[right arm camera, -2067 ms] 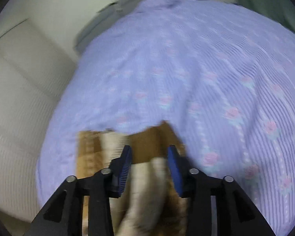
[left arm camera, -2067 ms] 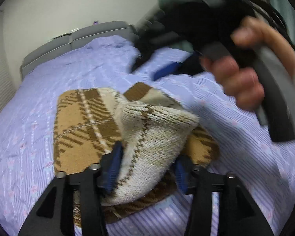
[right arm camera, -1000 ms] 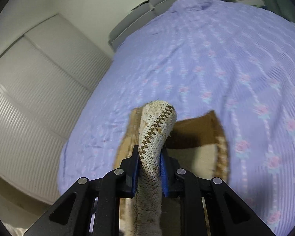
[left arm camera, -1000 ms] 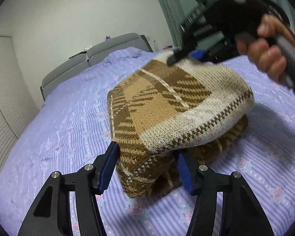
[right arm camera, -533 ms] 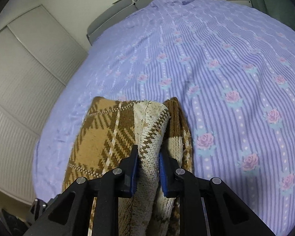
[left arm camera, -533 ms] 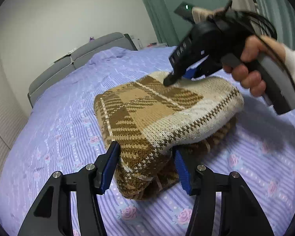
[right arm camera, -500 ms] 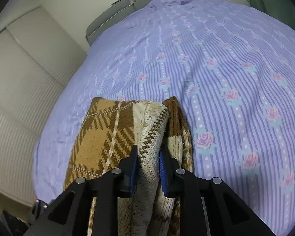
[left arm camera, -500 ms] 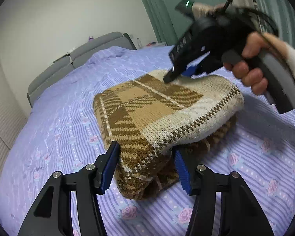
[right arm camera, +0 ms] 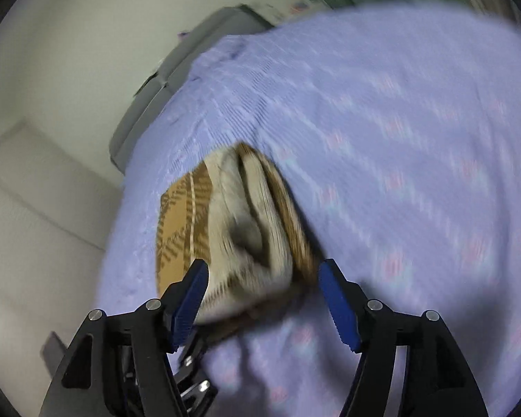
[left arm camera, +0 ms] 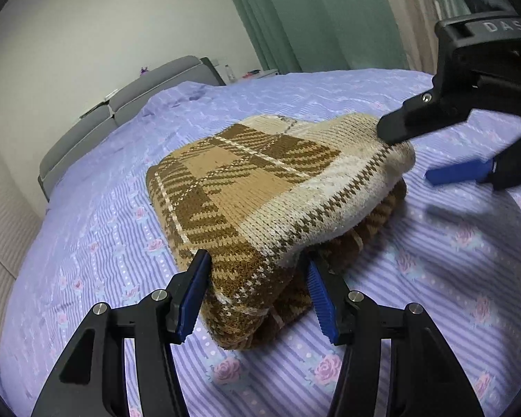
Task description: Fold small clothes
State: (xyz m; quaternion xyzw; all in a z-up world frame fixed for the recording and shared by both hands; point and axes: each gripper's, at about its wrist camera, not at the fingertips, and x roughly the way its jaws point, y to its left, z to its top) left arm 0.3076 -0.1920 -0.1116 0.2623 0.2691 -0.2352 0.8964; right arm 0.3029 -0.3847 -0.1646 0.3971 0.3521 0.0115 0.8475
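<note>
Left wrist view: left gripper (left arm camera: 257, 292) clamped on the near corner of the folded plaid sweater (left arm camera: 260, 187), which lies on the lilac rose-print bedspread (left arm camera: 434, 278); beyond, the right gripper (left arm camera: 413, 153), jaws opening, pads off the knit; farther, grey headboard (left arm camera: 121, 104), green curtain (left arm camera: 312, 17). Right wrist view, blurred, alone shows the sweater's stacked fold edges (right arm camera: 260, 215) and a panelled wall (right arm camera: 34, 208)

The right claw (right arm camera: 260, 299) is opening, its blue pads clear of the folded brown-plaid sweater (right arm camera: 232, 229) (blurred) lying just ahead on the lilac flowered bedspread (right arm camera: 399, 139); a grey headboard (right arm camera: 177, 69) stands far left.
</note>
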